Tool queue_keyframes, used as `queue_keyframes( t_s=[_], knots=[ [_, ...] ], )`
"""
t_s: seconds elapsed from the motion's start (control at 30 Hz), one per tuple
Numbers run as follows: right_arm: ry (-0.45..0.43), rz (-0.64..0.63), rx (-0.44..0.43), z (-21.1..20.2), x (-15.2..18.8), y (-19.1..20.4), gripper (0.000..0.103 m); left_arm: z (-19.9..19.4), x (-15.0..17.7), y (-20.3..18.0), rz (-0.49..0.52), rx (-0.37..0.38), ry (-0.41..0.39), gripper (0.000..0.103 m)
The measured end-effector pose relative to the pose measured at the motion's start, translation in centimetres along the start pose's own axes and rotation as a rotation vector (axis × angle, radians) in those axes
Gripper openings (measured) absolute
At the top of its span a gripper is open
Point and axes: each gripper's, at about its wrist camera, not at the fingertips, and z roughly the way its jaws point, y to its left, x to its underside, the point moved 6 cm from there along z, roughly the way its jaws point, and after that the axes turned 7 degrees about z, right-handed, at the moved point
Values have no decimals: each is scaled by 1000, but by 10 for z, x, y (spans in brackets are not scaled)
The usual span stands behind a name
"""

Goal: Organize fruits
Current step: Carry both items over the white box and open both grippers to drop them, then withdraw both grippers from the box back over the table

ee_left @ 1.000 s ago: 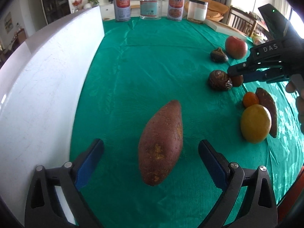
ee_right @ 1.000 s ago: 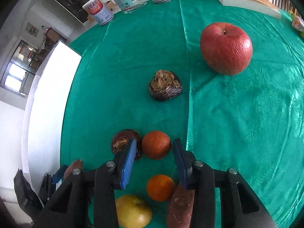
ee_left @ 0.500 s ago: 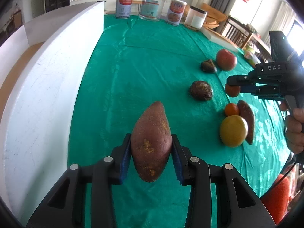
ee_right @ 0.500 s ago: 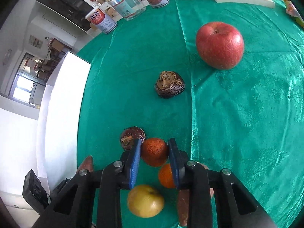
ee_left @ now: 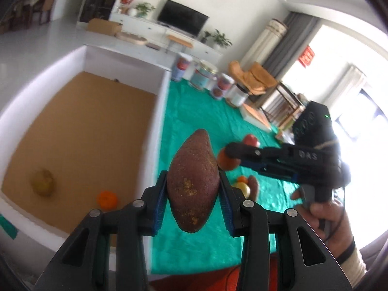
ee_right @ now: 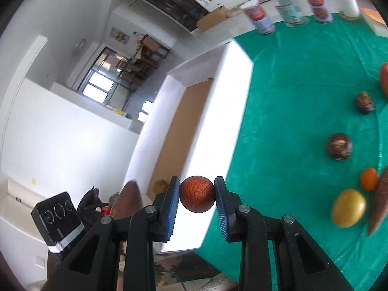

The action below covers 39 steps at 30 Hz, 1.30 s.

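My left gripper is shut on a reddish-brown sweet potato, held in the air beside the white box with a brown floor. Inside the box lie a small orange and a yellowish fruit. My right gripper is shut on a dark orange round fruit, lifted near the box's long wall. In the left wrist view the right gripper hangs to the right, above the green tablecloth.
On the cloth lie two dark brown fruits, a small orange, a yellow fruit, another sweet potato and a red apple. Cans and jars stand at the far edge.
Both grippers rose from the table with their fruit and swung left toward the white box. The box's inside has come into the left wrist view.
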Motion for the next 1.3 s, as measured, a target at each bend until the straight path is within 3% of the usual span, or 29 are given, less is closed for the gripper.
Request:
queue_keyframes(
  t_s=[0.13, 0.33, 0.4, 0.47, 0.5, 0.57, 0.63, 0.8, 0.9, 1.03, 1.17, 1.3],
  knots=[
    [84, -104, 17, 64, 19, 46, 29, 5, 3, 70, -84, -213, 14, 40],
    [150, -209, 113, 133, 43, 67, 31, 15, 27, 117, -126, -375, 65, 40],
    [130, -232, 150, 138, 44, 67, 33, 17, 29, 121, -126, -413, 55, 47],
    [92, -235, 157, 126, 43, 63, 50, 16, 25, 121, -127, -433, 31, 72],
    [62, -236, 155, 118, 40, 60, 52, 14, 22, 119, -122, -440, 11, 76],
    [4, -236, 163, 93, 35, 52, 57, 10, 15, 107, -91, -444, -28, 84],
    [-65, -242, 184, 61, 27, 39, 64, 9, 9, 88, -50, -422, -55, 85],
    [-296, -187, 334, -40, 26, -29, 83, 24, 6, 9, 75, -240, -69, 90],
    [-422, -123, 499, -96, 43, -95, 91, 45, 20, -53, 179, -91, -6, 93],
    [-472, -20, 814, -148, 78, -199, 93, 92, 49, -113, 282, 44, 130, 94],
    [-516, 142, 906, -184, 108, -269, 93, 139, 64, -119, 315, -12, 152, 94],
    [-562, 209, 934, -199, 118, -295, 94, 168, 73, -97, 361, -147, 113, 94]
  ],
)
